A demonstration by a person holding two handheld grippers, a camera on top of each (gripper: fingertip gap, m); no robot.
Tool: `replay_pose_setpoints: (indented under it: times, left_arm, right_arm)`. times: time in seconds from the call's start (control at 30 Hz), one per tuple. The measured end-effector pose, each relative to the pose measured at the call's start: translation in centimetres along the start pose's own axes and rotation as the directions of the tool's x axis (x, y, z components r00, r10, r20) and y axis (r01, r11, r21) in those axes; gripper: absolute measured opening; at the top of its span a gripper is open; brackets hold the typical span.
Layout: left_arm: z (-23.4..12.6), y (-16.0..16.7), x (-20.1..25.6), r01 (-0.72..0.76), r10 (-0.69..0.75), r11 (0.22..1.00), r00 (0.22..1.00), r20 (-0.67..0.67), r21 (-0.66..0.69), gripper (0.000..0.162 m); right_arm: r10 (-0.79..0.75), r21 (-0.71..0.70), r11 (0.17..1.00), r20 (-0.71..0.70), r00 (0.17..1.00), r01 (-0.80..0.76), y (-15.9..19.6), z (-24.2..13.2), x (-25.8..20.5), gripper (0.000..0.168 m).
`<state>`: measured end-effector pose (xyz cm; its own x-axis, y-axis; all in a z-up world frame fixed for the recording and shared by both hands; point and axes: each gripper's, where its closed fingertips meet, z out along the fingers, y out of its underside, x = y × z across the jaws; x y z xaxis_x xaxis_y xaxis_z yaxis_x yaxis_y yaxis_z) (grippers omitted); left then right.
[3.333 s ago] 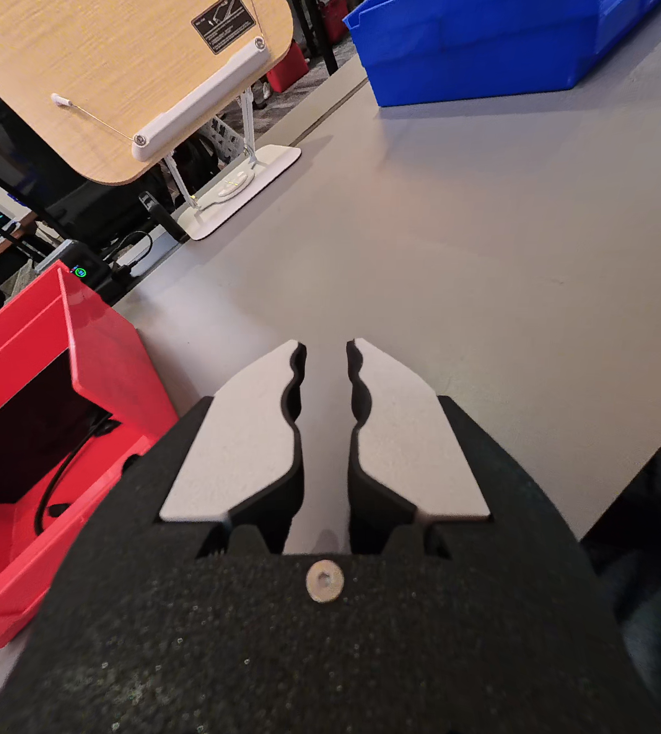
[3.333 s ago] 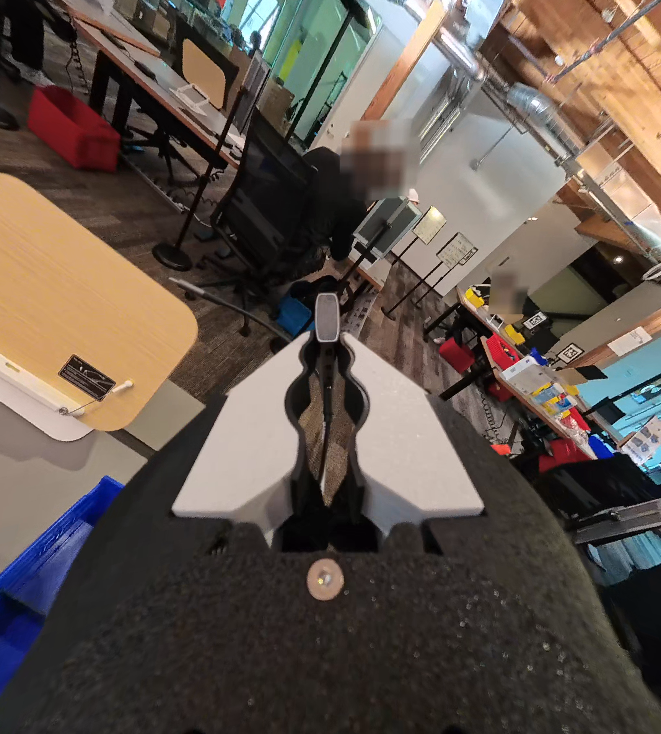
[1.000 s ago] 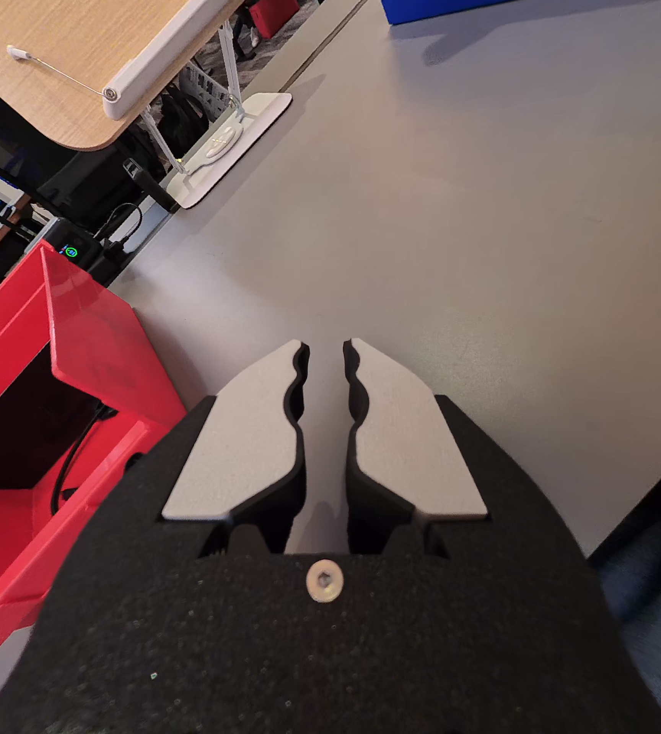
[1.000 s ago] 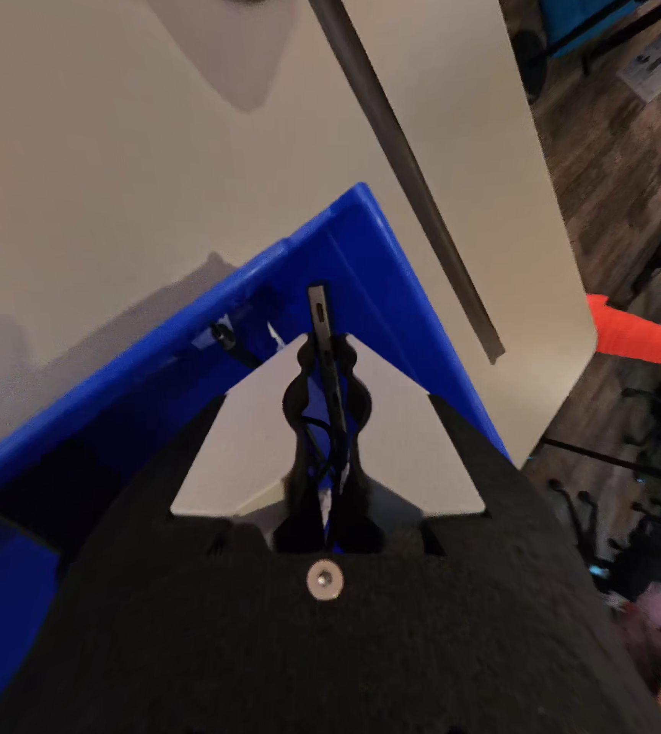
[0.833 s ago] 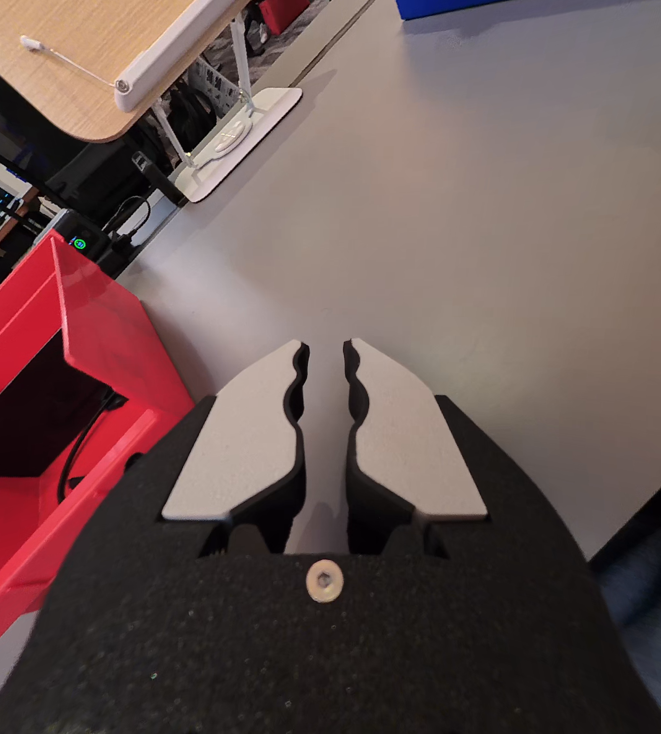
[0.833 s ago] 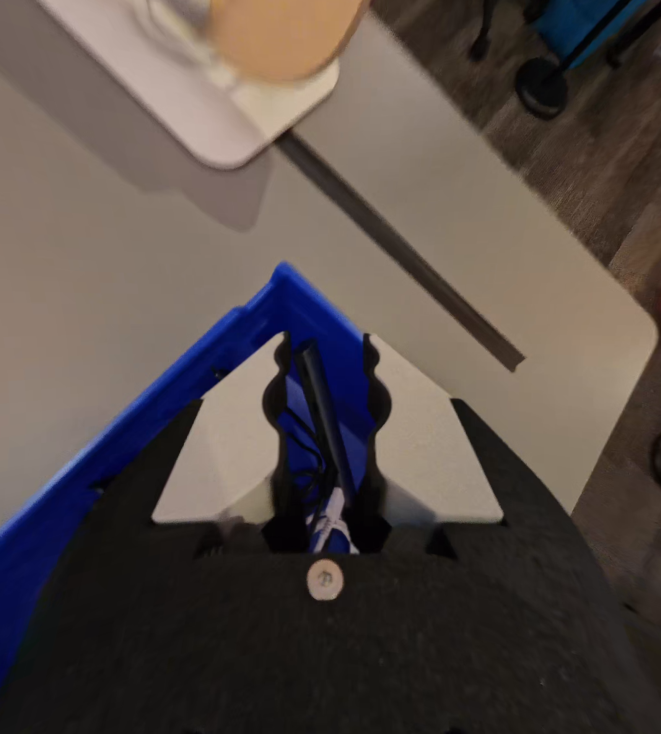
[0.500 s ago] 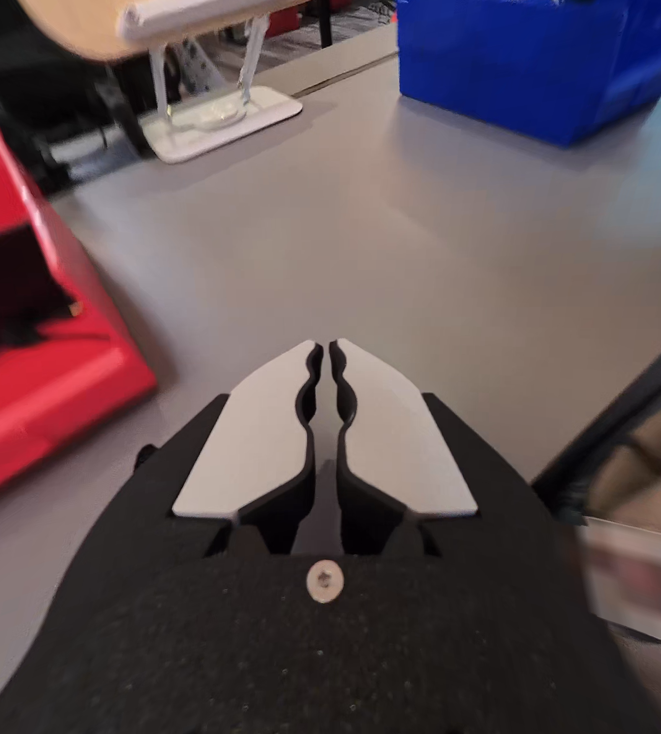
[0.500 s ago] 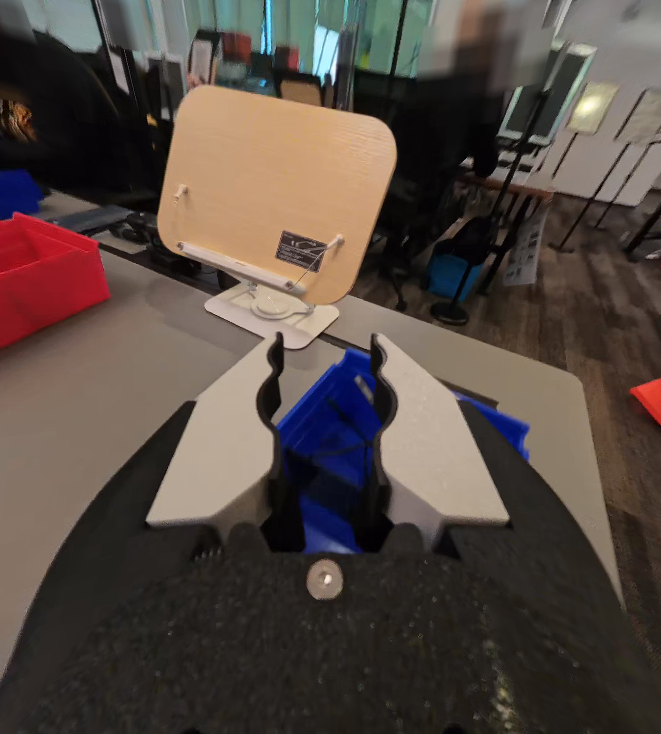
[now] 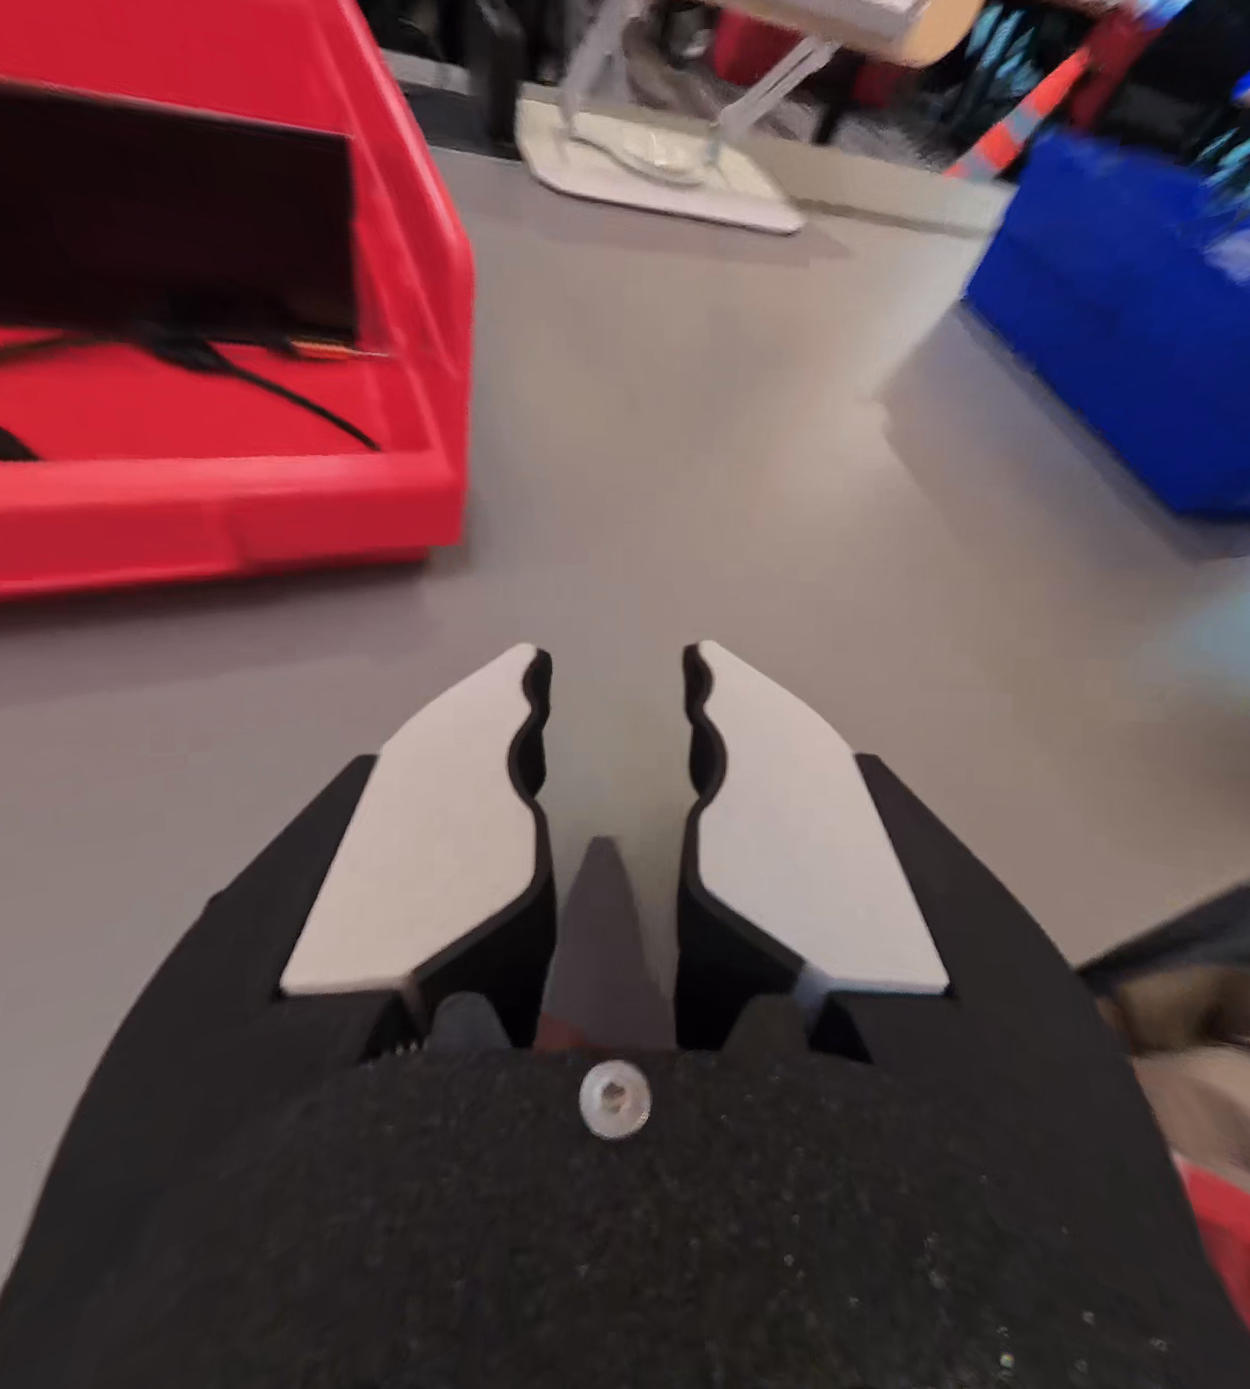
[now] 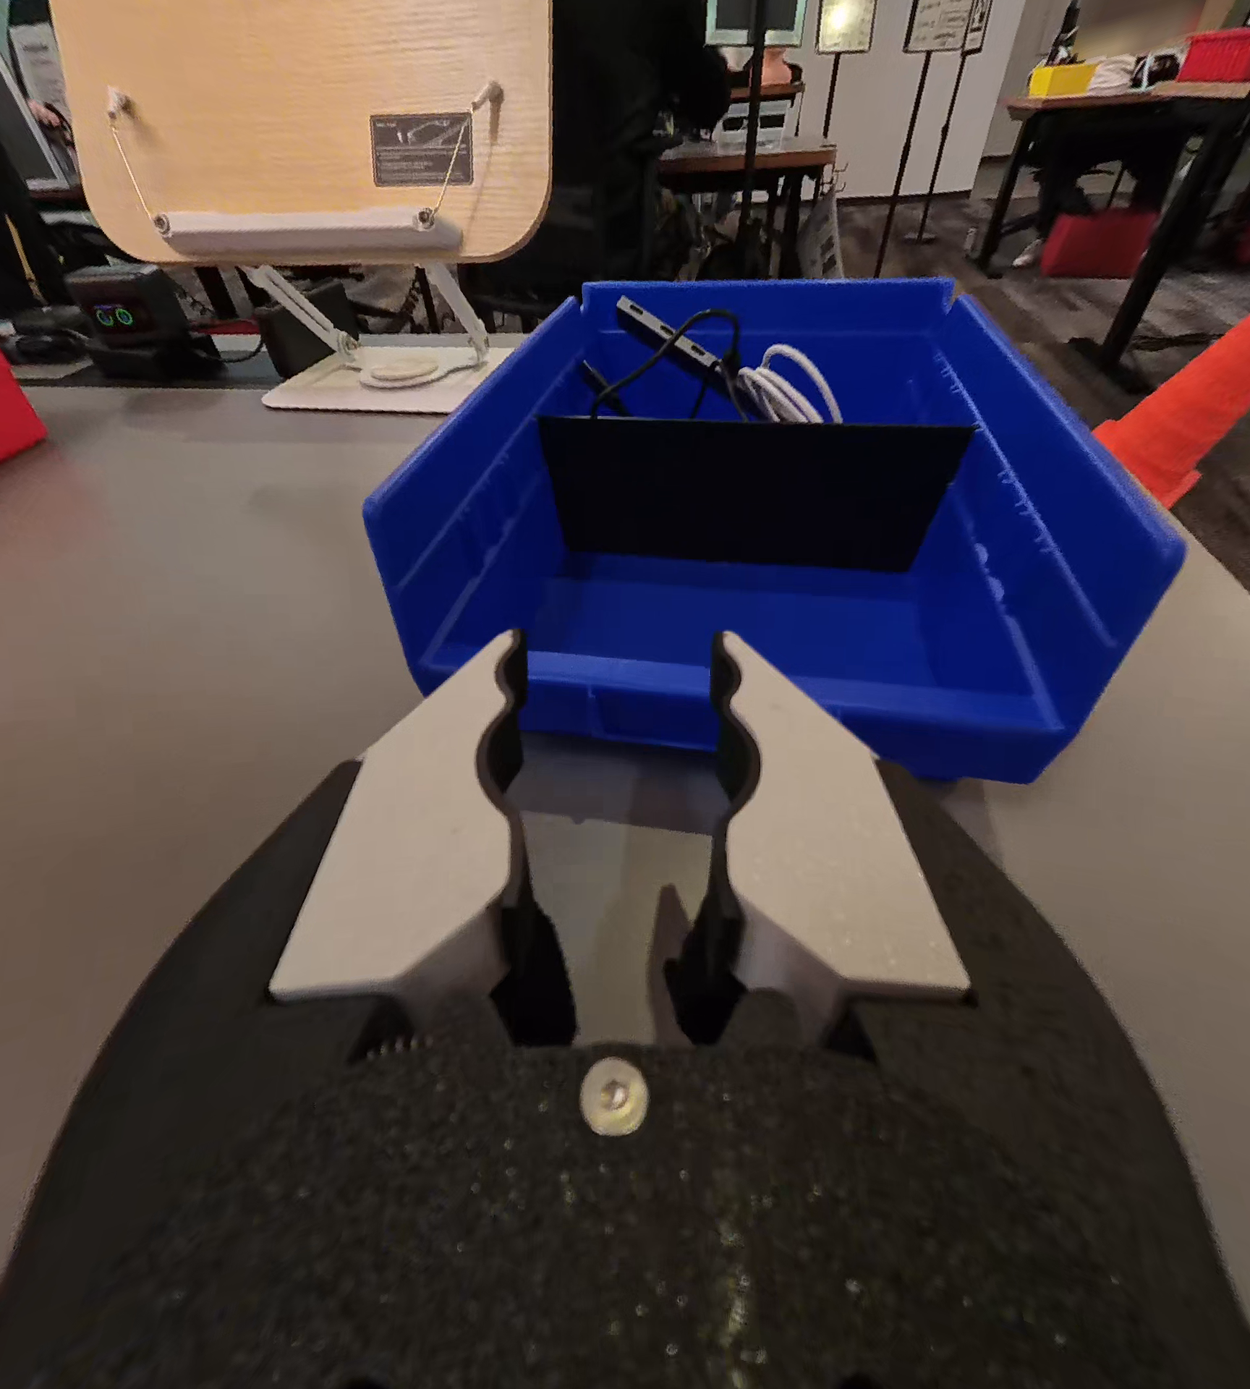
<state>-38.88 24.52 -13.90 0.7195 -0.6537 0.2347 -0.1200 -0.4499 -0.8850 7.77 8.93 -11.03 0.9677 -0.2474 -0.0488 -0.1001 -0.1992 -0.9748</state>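
The right gripper (image 10: pixel 614 661) is released and holds nothing; it hangs low over the grey table (image 10: pixel 156 601). Just ahead of it stands the blue bin (image 10: pixel 1058 526), with a black divider (image 10: pixel 750 496) across it and a dark hub (image 10: pixel 663 331) and cables (image 10: pixel 787 391) behind. The left gripper (image 9: pixel 616 661) is also spread and empty. The red bin (image 9: pixel 426 225) lies ahead to its left, with a black cable (image 9: pixel 291 391) inside. Any reach into a bin should come from above, I think, clear of the divider.

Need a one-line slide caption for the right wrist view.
Open, empty right tongs hover before a blue bin whose rear compartment, behind a black divider, holds cables.
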Motion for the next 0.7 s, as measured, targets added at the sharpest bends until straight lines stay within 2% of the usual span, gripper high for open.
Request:
replay_pose_setpoints:
  times: [0.13,0.23,0.3,0.37,0.43,0.5,0.57,0.7]
  left_arm:
    - [0.3,-1.1,0.5,0.036,-0.033,0.998,0.998,-0.055,0.052,0.041]
    - [0.9,-0.5,1.7,0.039,-0.038,0.999,0.995,-0.096,0.008,0.046]
    - [0.7,0.2,5.4,0.077,-0.094,0.995,0.945,-0.312,-0.067,0.042]
    - [0.6,1.1,8.1,0.070,-0.119,0.989,0.900,-0.420,-0.130,0.045]
    - [0.8,1.6,9.0,-0.021,-0.044,0.989,0.907,-0.418,-0.149,0.046]
    - [0.6,0.9,8.9,-0.091,0.040,0.989,0.923,-0.382,-0.114,0.046]
    - [-0.6,-0.2,9.0,-0.138,0.084,0.985,0.906,-0.415,-0.101,0.046]
    - [-3.2,-3.1,5.6,-0.247,0.164,0.958,0.886,-0.434,-0.143,0.045]
  right_arm:
    - [-0.031,-0.033,0.999,0.029,0.999,0.032,0.8,0.3,-0.6,0.045]
    - [-0.044,-0.028,0.999,0.044,0.998,0.045,0.6,0.3,-1.0,0.042]
    - [-0.043,-0.029,0.999,0.057,0.997,0.044,0.7,0.4,-1.2,0.042]
    - [-0.038,-0.032,0.999,0.068,0.997,0.040,0.8,0.5,-1.4,0.041]
    - [-0.034,-0.032,0.999,0.074,0.997,0.036,0.8,0.6,-1.5,0.041]
    - [-0.031,-0.035,0.999,0.082,0.996,0.034,0.8,0.6,-1.6,0.041]
    - [-0.029,-0.038,0.999,0.085,0.996,0.033,0.9,0.6,-1.7,0.041]
    - [-0.026,-0.048,0.998,0.094,0.995,0.031,1.1,0.8,-1.8,0.040]
